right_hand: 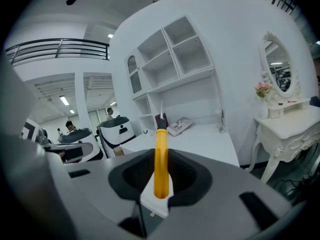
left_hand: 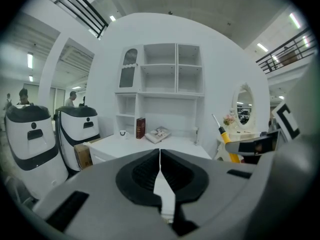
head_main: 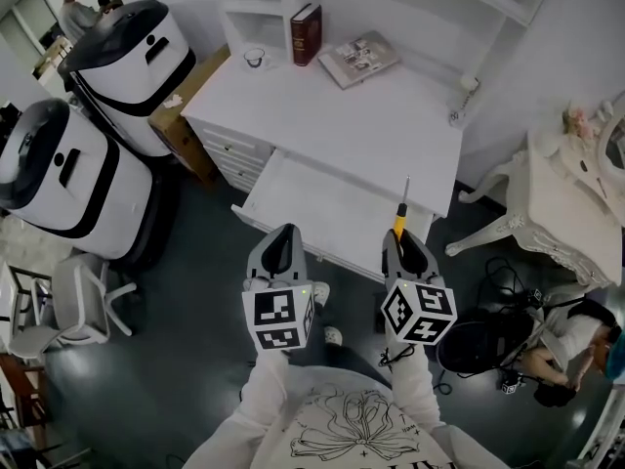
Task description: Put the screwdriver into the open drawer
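1. Over the near edge of the open drawer (head_main: 322,213), the right gripper (head_main: 403,245) carries the screwdriver (head_main: 399,220). Its jaws are closed on the yellow handle, and the metal shaft points forward past the fingertips toward the desk (head_main: 361,125).
2. Grip status, right: the right gripper view shows the handle seated upright between both pads, with its butt end low in the jaw throat. Pickup is judged complete.
3. Grip status, left: the jaws of the left gripper (head_main: 283,240) stand together with nothing between them. It hangs beside the right gripper, in front of the drawer, and takes no part in the hold.
4. Drawer status: it stands pulled out from under the desk top, and its visible floor shows plain white. The screwdriver is held above the drawer front, not resting in it.
5. Remaining work, as judged: advance the right gripper until the tool lies over the drawer floor, lower it, part the jaws and withdraw.
6. Caution: the long shaft leads, so its tip could strike the desk edge during insertion.
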`<state>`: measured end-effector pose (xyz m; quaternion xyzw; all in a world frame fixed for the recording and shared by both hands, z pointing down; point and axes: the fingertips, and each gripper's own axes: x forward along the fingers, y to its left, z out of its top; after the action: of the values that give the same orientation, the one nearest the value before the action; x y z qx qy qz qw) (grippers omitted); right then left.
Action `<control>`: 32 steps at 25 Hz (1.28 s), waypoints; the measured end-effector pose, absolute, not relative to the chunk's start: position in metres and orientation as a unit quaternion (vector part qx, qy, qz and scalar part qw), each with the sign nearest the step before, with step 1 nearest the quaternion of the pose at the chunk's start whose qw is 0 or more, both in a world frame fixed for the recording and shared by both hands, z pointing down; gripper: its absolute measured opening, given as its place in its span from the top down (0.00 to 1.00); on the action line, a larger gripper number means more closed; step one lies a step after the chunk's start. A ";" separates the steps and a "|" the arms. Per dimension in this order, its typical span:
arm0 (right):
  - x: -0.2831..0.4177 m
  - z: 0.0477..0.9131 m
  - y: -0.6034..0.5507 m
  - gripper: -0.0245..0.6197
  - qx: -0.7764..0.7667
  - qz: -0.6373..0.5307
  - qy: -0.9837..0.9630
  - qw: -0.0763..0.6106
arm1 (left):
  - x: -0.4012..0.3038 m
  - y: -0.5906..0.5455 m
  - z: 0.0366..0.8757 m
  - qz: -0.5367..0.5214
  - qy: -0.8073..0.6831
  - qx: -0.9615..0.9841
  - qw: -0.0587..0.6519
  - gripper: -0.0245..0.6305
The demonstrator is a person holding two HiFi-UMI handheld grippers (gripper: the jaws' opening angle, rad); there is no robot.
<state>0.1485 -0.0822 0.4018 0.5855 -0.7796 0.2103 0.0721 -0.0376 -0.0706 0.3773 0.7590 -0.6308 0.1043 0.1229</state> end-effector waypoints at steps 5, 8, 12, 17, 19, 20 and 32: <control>0.142 0.413 -0.117 0.84 0.591 0.217 -0.773 0.080 | -0.044 -0.111 0.387 0.108 -0.622 0.765 0.130 0.95; 0.139 0.418 -0.141 0.84 0.595 0.221 -0.768 0.086 | -0.045 -0.139 0.392 0.110 -0.614 0.770 0.135 0.95; 0.134 0.427 -0.173 0.84 0.595 0.228 -0.765 0.095 | -0.046 -0.175 0.402 0.119 -0.605 0.775 0.142 0.95; 0.126 0.447 -0.203 0.84 0.593 0.243 -0.759 0.111 | -0.047 -0.211 0.420 0.132 -0.592 0.779 0.158 0.95; 0.124 0.455 -0.213 0.84 0.593 0.250 -0.756 0.117 | -0.047 -0.222 0.428 0.137 -0.587 0.780 0.165 0.95; 0.123 0.460 -0.217 0.84 0.592 0.254 -0.755 0.120 | -0.047 -0.227 0.433 0.140 -0.585 0.781 0.168 0.95; 0.106 0.527 -0.250 0.84 0.571 0.293 -0.748 0.169 | -0.050 -0.263 0.496 0.181 -0.562 0.779 0.211 0.95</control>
<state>0.1061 -0.2497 0.5265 0.5712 -0.7481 0.2925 0.1689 -0.0499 -0.2627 0.4957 0.7794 -0.5618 0.1807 0.2105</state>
